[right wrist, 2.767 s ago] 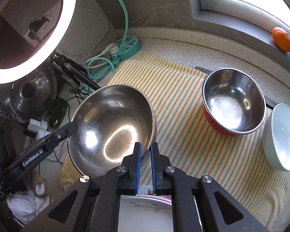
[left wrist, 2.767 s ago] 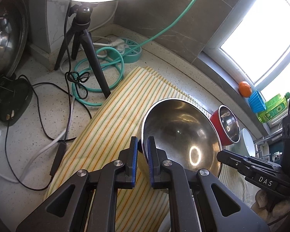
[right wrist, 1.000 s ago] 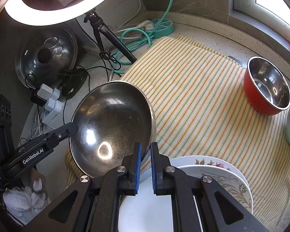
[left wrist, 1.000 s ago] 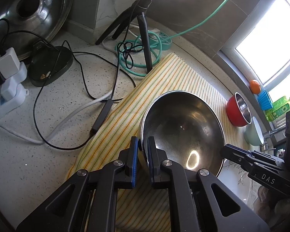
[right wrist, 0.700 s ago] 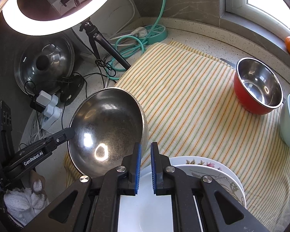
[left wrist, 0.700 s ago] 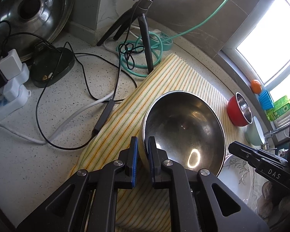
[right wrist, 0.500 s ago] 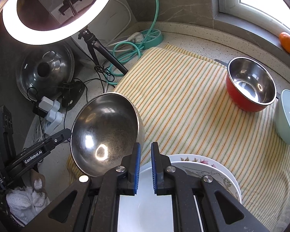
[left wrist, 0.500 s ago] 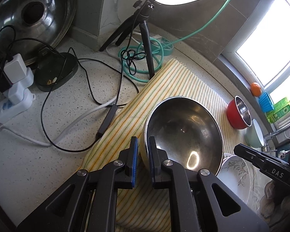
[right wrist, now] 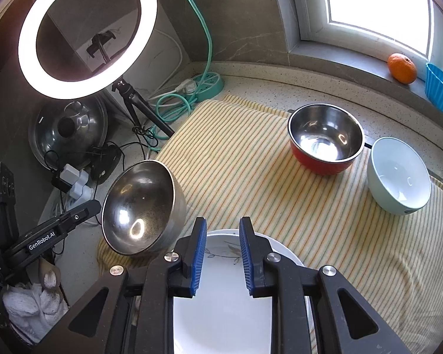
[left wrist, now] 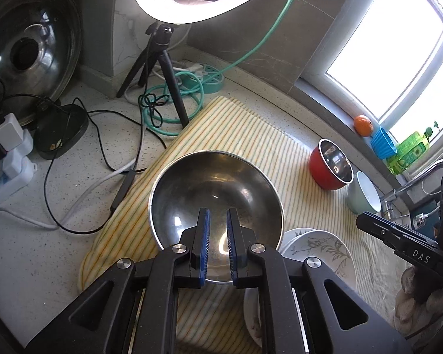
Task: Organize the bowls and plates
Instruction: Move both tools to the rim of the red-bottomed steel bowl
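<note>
The large steel bowl [left wrist: 215,188] [right wrist: 138,200] sits tilted on the striped cloth [left wrist: 236,129], its right edge against the stack of white flowered plates [left wrist: 319,247] [right wrist: 227,309]. My left gripper [left wrist: 218,227] hovers over the bowl's near side, its pads a narrow gap apart with nothing pinched. In the right wrist view, the left gripper's finger [right wrist: 82,215] ends just beside the bowl's left rim. My right gripper [right wrist: 221,236] hangs over the plates with its jaws opening and nothing between them. A red steel-lined bowl [right wrist: 325,165] and a pale green bowl [right wrist: 398,177] stand at the far right of the cloth.
A ring light on a tripod [left wrist: 168,73], a green cable coil [left wrist: 174,109], black cords and a power strip [left wrist: 9,159] crowd the counter to the left. A pot lid [left wrist: 23,53] leans on the wall. An orange [right wrist: 401,63] and a blue cup [right wrist: 440,88] sit on the windowsill.
Both grippers have let go of the steel bowl's rim and drawn back and upward. The right jaws have widened. The bowl now lies on the cloth beside the plates.
</note>
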Motion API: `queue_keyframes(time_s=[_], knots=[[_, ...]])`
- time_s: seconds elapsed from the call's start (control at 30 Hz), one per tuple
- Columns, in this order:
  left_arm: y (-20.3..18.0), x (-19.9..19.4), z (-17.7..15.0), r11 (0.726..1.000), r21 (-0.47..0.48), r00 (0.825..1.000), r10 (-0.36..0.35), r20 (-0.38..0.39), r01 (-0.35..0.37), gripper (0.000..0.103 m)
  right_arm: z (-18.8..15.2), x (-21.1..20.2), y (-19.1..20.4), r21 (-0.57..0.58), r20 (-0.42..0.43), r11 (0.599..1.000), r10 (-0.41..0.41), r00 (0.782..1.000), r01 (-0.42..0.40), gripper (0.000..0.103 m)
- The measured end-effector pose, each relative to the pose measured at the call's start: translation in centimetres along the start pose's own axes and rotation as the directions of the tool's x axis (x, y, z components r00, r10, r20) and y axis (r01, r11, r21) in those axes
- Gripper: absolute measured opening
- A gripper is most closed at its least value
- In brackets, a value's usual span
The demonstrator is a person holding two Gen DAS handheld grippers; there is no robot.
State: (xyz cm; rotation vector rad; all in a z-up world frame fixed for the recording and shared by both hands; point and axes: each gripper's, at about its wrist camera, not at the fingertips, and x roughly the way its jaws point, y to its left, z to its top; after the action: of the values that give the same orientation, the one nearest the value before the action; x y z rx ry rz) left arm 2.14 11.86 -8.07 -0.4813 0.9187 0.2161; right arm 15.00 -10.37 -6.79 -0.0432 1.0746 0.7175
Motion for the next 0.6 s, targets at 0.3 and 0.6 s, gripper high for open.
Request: queue_keyframes(time_s=[0.3,0.6], knots=[[-5.1,0.5,0.4,0.997,0.027,0.997,-0.078,-0.025,0.079,0.010,0.1,-3.7,-4.4,0.073,0.035,0.997,0.002,0.999,-0.004,0.021],[-10.2,2.1,3.9,0.966,0.145,0.976,-0.205,-0.077,0.214,0.010,1.9,-7.0,-6.3,0.147,0.108,0.987,-0.073,0.991,0.057,0.021]])
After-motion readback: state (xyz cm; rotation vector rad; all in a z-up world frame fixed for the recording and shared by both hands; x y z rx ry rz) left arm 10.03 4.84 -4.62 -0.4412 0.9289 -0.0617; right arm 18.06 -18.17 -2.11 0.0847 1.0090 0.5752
